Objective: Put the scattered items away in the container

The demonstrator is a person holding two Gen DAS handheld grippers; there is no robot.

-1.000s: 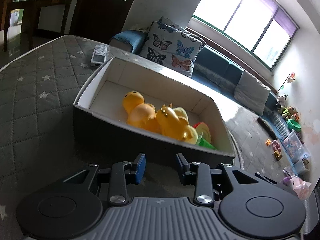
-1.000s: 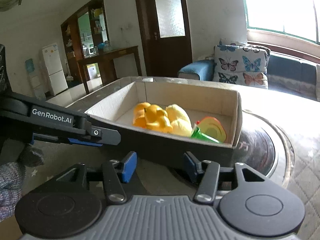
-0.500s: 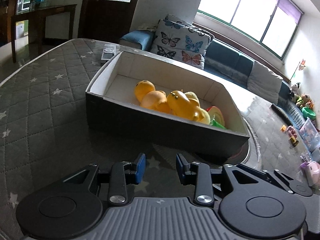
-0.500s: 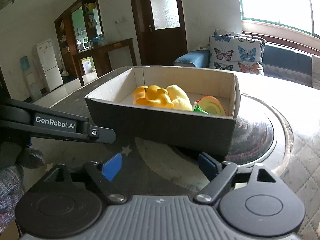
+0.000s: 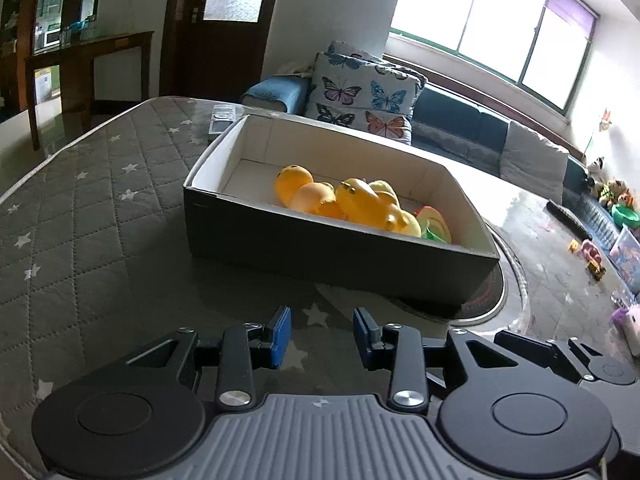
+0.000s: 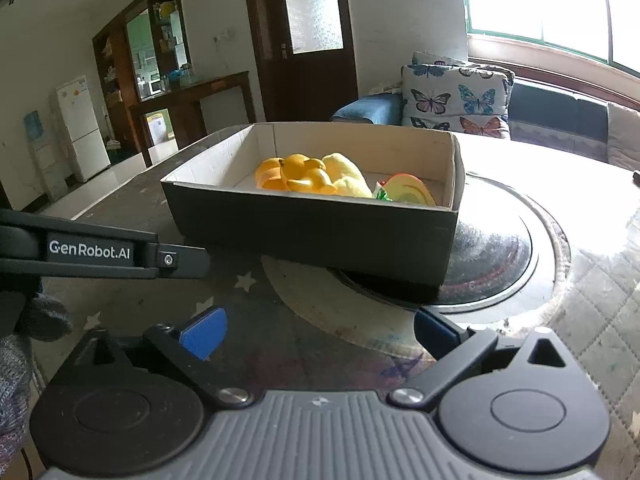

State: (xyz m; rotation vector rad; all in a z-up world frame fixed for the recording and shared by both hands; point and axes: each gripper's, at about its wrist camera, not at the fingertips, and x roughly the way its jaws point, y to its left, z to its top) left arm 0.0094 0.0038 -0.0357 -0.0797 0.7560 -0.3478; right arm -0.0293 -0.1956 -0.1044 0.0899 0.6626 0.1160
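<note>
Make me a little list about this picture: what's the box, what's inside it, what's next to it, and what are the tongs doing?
box: dark cardboard box, white inside, on the quilted star-pattern table
inside: yellow and orange rubber ducks, plus a green and orange toy at one end
beside box: remote control at the far corner
left tongs: open, empty, jaws just widened
right tongs: wide open, empty, jaws just opened

A home living room: sofa [image 5: 480, 136] with butterfly cushion [image 5: 360, 96], fridge [image 6: 82, 128], floor toys [image 5: 616, 200].
</note>
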